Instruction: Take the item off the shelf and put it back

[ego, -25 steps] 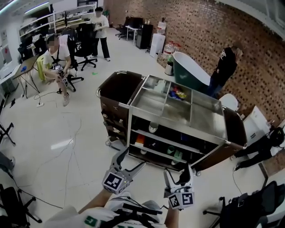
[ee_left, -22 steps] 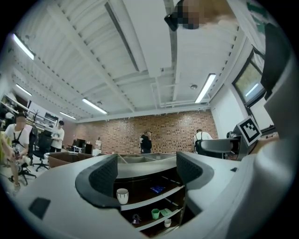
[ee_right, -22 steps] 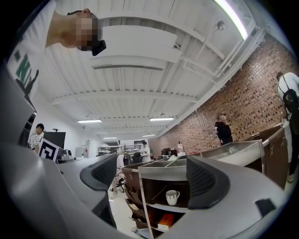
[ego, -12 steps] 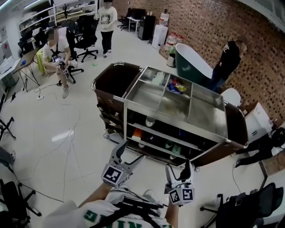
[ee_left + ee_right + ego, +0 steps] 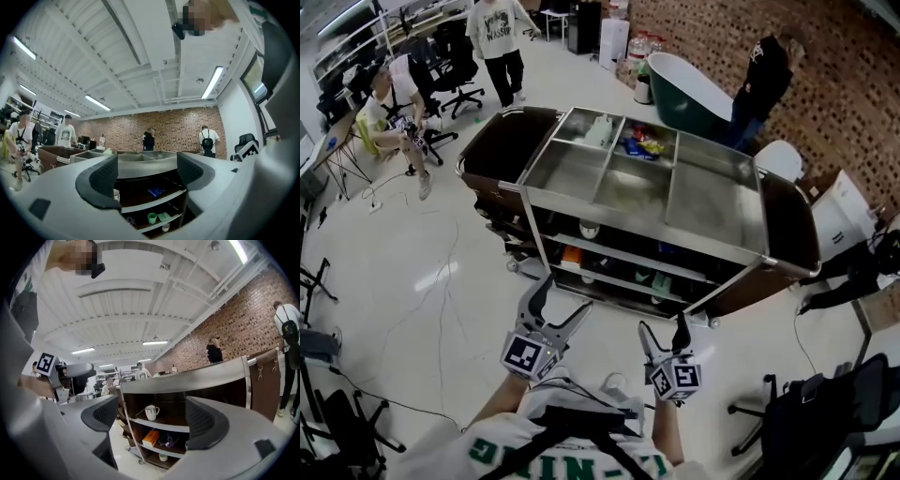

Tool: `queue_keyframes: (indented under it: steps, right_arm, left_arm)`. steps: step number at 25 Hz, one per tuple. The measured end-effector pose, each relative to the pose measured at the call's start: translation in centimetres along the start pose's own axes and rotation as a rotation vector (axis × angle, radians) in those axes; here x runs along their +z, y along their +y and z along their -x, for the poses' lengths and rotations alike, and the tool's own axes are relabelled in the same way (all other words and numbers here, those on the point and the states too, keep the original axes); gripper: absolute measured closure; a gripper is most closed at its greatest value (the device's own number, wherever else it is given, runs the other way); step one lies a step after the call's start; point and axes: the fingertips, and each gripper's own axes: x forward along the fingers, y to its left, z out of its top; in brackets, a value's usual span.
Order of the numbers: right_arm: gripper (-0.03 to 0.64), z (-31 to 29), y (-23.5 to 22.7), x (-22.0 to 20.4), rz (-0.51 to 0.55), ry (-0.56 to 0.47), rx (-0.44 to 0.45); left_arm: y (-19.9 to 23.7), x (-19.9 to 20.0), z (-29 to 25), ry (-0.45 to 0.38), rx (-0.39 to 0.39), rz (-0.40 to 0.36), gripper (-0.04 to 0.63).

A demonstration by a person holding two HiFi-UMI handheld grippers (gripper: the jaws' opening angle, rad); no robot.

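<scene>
A steel service cart (image 5: pixel 741 255) with dark shelves stands ahead of me. On its upper shelf sits a white mug (image 5: pixel 150 412) (image 5: pixel 590 229); lower down lie an orange box (image 5: pixel 150 438) (image 5: pixel 572 254), a green cup (image 5: pixel 152 218) and a blue packet (image 5: pixel 155 191). My left gripper (image 5: pixel 559 298) is open and empty, short of the cart's front. My right gripper (image 5: pixel 661 326) is also open and empty, beside it on the near side of the cart.
The cart's top tray (image 5: pixel 628 187) holds a white bottle (image 5: pixel 600 131) and coloured packets (image 5: pixel 639 142). A green bathtub (image 5: pixel 689 89) stands behind it. People stand or sit at the back near office chairs (image 5: pixel 455 70). Cables (image 5: pixel 431 300) run over the floor at the left.
The view has closed in on the cart, which now sits larger and more central. Both grippers stay open and have risen slightly towards the cart's front.
</scene>
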Motion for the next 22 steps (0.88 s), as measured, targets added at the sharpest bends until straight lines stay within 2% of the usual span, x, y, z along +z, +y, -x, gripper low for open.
queue_keyframes:
  steps: [7,18,22]
  right_arm:
    - [0.158,-3.3,-6.6,-6.9,-0.067,0.153,-0.014]
    - [0.158,-17.6,-16.4,-13.4,0.025,0.333,-0.010]
    - [0.160,-21.9,-18.5,-15.3,0.052,0.391,-0.015]
  left_arm:
    - [-1.7,-0.8,-1.2,0.043,0.035,-0.019,0.216]
    - [-0.7,-1.4,-0.8,0.112,0.160,-0.044,0.216]
    - [-0.9,-0.2,-1.4,0.123,0.188,0.016,0.216]
